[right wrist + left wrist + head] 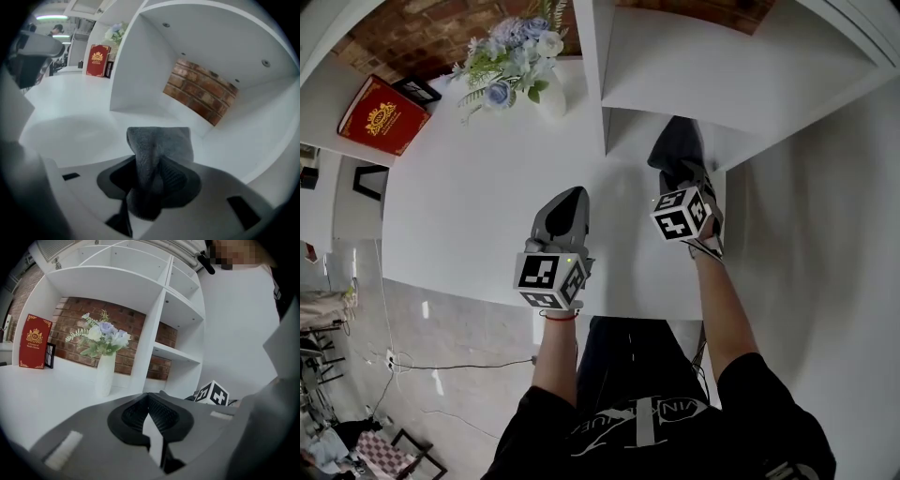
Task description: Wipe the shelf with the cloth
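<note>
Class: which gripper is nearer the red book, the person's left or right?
Left. The left gripper is over the white table, right of the red book; the right gripper is farther right, inside the shelf compartment.

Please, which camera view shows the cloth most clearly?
The right gripper view: the grey cloth fills the centre, bunched between the jaws. The head view shows only a dark part of it beyond the right gripper. The left gripper view does not show it.

Left gripper (570, 202) closed, right gripper (149, 172) clamps the cloth (161, 140).
</note>
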The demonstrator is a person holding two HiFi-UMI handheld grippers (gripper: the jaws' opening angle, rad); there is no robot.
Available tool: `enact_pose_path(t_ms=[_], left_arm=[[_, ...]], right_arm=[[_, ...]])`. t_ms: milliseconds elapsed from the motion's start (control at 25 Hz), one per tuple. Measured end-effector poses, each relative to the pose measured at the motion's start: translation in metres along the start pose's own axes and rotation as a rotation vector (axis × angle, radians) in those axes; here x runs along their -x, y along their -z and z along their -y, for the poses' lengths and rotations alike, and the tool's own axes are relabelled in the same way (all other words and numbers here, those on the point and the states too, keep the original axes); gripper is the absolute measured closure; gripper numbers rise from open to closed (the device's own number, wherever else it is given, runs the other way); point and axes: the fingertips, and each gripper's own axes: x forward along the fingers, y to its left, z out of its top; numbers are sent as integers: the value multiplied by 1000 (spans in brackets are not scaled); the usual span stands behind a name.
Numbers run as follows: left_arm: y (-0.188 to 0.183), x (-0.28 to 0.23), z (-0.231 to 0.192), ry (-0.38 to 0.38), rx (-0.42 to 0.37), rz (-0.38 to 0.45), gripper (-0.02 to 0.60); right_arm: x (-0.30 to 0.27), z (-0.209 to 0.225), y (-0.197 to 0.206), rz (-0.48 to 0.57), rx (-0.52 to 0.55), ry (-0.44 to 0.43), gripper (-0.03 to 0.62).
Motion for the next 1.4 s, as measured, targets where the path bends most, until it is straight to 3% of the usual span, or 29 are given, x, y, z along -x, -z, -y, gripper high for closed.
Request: enact_pose_path(t_ms=[80,200,480,960,1400], left_arm=[[0,1,0,1,-2,0,571],[-1,4,-1,-4,-2,0,571],[-7,10,-1,-8,-19,5,571],[-22,29,-13,-32,-30,9,571],[-56,47,-12,-32,-40,58,571]], right_arm=[[1,-5,-1,-10,42,-3,482],[3,-14,-1,-5,28,-61,508],[28,-17,-18,129,-264,-204,517],[96,-6,-44,258,-336,-279,519],[156,10,-78,370,-396,-305,518]])
